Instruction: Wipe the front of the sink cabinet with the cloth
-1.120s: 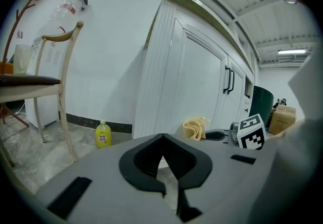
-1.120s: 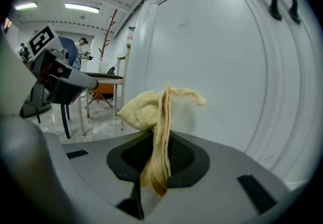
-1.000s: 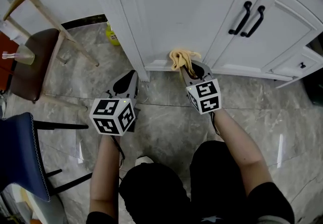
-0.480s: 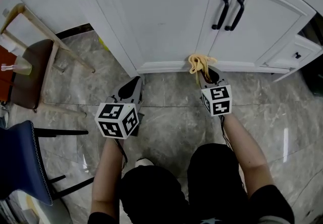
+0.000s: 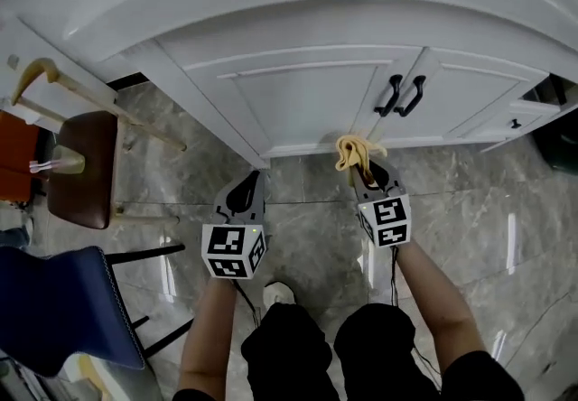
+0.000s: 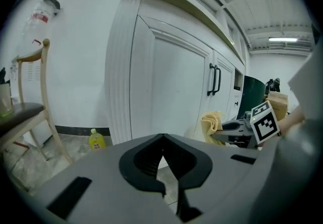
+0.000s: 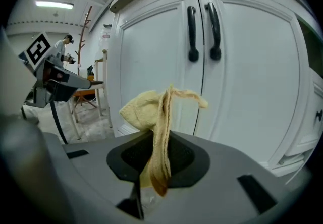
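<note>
Cloth (image 5: 357, 152) at cabinet (image 5: 213, 94) base; most wiping seemingly left.
Right tongs (image 5: 363, 170) clench it; left tongs (image 5: 252, 177) closed on nothing; doors (image 5: 302, 97) above likely unwiped.

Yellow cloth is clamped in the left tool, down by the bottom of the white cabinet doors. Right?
No: the yellow cloth is clamped in the right tool, not the left, down by the bottom of the white cabinet doors. The right gripper view shows it.

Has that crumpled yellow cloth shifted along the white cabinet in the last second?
Yes. The yellow cloth has slid rightward along the white cabinet's bottom edge, closer beneath the two black door handles.
</note>
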